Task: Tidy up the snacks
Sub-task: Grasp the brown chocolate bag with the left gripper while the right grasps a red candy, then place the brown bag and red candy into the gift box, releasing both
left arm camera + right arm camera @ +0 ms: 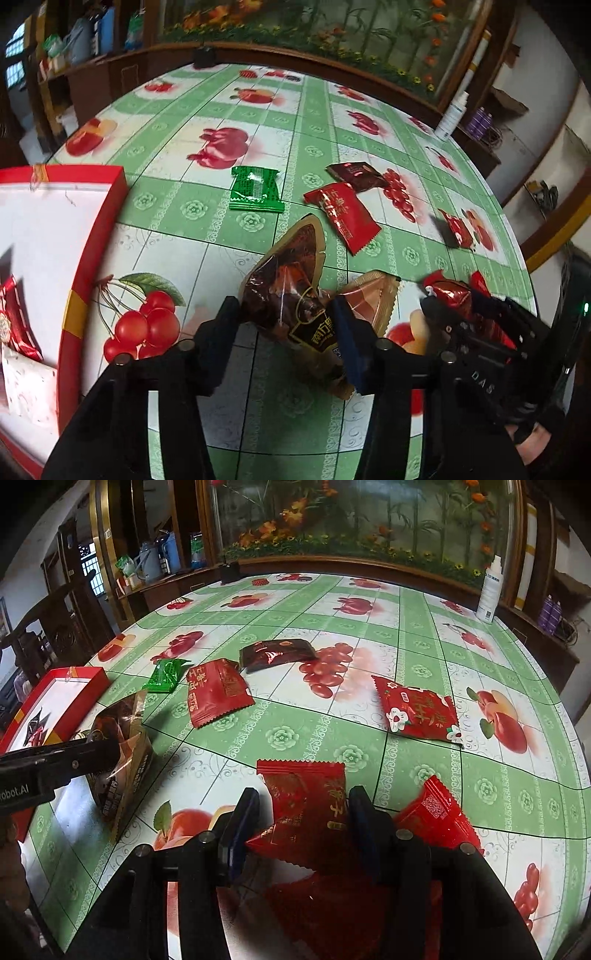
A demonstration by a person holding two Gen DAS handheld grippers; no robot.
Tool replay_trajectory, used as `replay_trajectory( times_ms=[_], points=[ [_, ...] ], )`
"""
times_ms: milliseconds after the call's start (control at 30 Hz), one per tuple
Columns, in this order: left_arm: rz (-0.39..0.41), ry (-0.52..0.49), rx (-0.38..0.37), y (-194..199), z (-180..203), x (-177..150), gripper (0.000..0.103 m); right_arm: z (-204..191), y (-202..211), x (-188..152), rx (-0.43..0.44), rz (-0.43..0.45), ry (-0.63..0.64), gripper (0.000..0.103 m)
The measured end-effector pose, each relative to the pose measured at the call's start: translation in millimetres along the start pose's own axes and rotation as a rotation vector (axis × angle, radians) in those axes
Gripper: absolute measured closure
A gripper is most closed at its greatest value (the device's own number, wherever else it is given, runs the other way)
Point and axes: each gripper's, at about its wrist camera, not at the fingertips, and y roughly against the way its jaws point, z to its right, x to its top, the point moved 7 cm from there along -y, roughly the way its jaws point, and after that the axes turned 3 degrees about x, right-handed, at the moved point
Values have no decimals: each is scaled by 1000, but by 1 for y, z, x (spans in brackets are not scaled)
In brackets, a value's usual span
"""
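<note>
Nearest my left camera, the left gripper (286,325) pinches a glossy brown packet (291,291) with crinkled gold-edged seams, lifted just right of the red box (92,236), whose white floor already holds a shiny red wrapper (16,325). Farther out on the slick green fruit-print tablecloth (207,229) lie a flat green sachet (255,188), a red serrated-edge packet (343,216) and a dark maroon packet (356,175). At right, my right gripper (301,812) clamps a red foil packet (306,801), raised above the cloth; another red sachet (436,808) lies beside it, and a flowered red packet (417,709) farther away.
</note>
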Motion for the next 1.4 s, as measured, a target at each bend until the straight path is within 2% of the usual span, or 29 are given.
replay_trajectory(
  times_ms=[67, 367, 400, 433, 533, 633, 767, 867, 900, 967, 1000, 1033, 1133, 1300, 1400],
  points=[
    [11, -16, -10, 3, 0, -1, 63, -4, 1, 0, 25, 3, 5, 52],
    [35, -83, 2, 29, -10, -21, 63, -28, 3, -2, 165, 3, 28, 53],
    [46, -92, 1, 35, -11, -24, 71, -30, 3, -2, 184, 1, 24, 53],
    [52, -101, -5, 40, -12, -26, 86, -31, 3, -2, 196, 1, 21, 53],
    [66, -112, -21, 55, -17, -32, 86, -35, 4, -1, 225, -1, 16, 54],
    [86, -125, 8, 61, -27, -33, 86, -40, 3, -1, 250, -5, 22, 57],
    [24, -87, -7, 50, -35, -40, 86, -45, 2, -1, 219, 4, 17, 57],
    [22, -22, -81, 56, -37, -40, 86, -49, 2, -1, 208, 5, 22, 57],
    [34, 20, -104, 61, -39, -36, 83, -49, 2, -1, 205, 4, 25, 57],
    [44, 73, -123, 65, -43, -32, 56, -49, 2, -1, 208, 4, 24, 56],
    [39, 102, -119, 65, -45, -30, 29, -50, 2, -2, 208, 3, 25, 56],
    [36, 129, -115, 65, -47, -29, 20, -50, 2, -2, 207, 3, 28, 55],
    [7, 204, -147, 58, -45, -28, 20, -51, 2, -2, 204, 1, 34, 55],
    [-113, 210, -104, 23, -31, -37, 20, -51, 2, -4, 196, -1, 43, 55],
    [-83, 182, -62, 14, -26, -36, 20, -51, 2, -4, 193, -2, 48, 55]
  ],
)
